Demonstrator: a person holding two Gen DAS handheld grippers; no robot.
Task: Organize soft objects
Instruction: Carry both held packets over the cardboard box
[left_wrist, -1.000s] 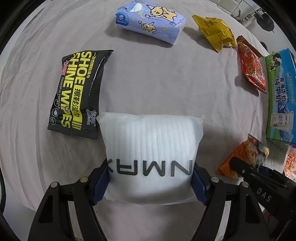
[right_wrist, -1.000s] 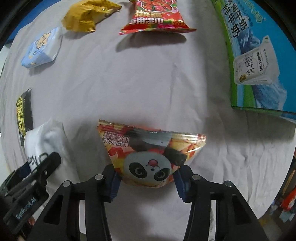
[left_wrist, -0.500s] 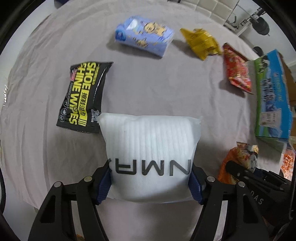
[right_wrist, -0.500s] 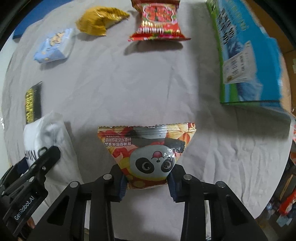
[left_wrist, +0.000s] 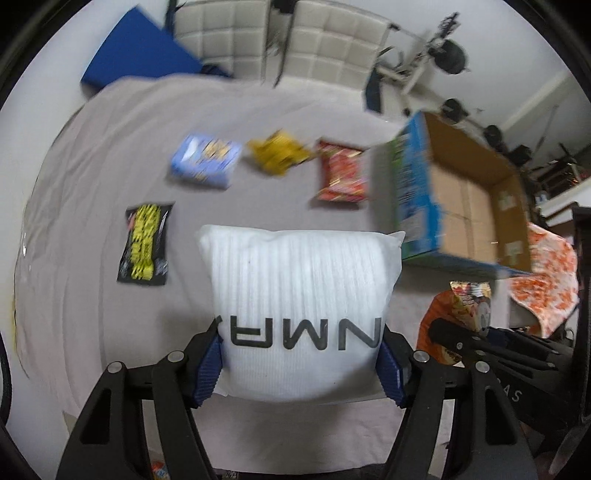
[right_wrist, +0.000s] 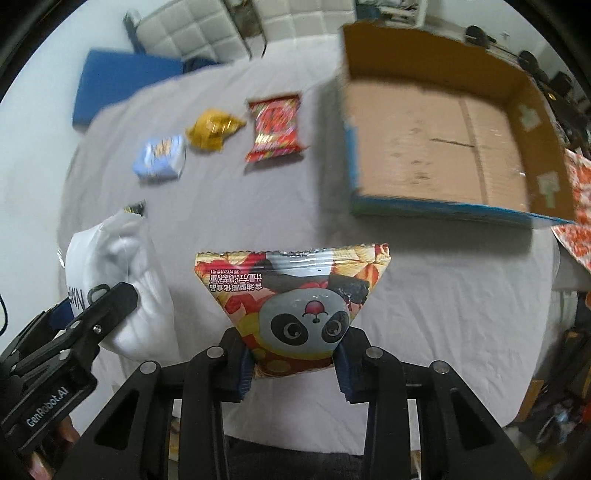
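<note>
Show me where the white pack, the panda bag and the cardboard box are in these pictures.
white pack (left_wrist: 301, 291), left wrist view, middle of its ribbed front.
panda bag (right_wrist: 306, 317), right wrist view, on the panda's face.
cardboard box (right_wrist: 428, 133), right wrist view, bare brown floor inside.

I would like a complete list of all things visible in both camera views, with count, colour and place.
white pack: 1, white, in left gripper
panda snack bag: 1, red-yellow, in right gripper
carton: 1, blue outside, brown inside, far right
red snack bag: 1, red, beside carton
yellow bag: 1, yellow, far middle
tissue pack: 1, light blue, far left
wipes pack: 1, black-yellow, left
left gripper: 1, black, shut
right gripper: 1, black, shut
</note>
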